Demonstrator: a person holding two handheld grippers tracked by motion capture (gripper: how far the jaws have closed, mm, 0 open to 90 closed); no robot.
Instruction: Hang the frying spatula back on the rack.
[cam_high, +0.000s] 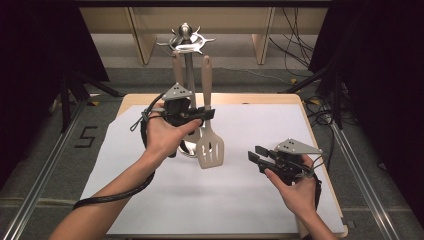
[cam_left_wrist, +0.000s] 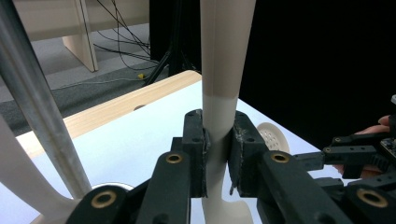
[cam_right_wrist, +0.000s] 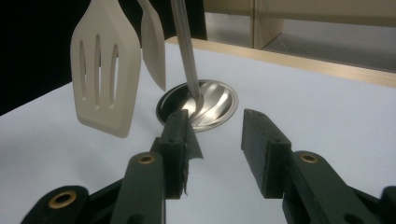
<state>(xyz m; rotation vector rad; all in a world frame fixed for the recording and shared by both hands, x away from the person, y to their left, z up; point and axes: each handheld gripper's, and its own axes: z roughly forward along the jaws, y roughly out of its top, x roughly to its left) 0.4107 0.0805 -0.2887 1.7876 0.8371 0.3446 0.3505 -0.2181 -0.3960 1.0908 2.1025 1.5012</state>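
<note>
A metal utensil stand rises from a round base on the white table cover. From its top hooks hang a cream slotted spatula and a second cream utensil. My left gripper is shut on the spatula's handle about halfway down, the pads pressing it from both sides. My right gripper is held low at the right, apart from the stand. Its jaws stand open with nothing between them, and they point at the base and the spatula blade.
The white sheet covers most of the wooden table. The stand's pole is close to the left of the held handle. Dark curtains flank both sides, and cables lie on the floor behind.
</note>
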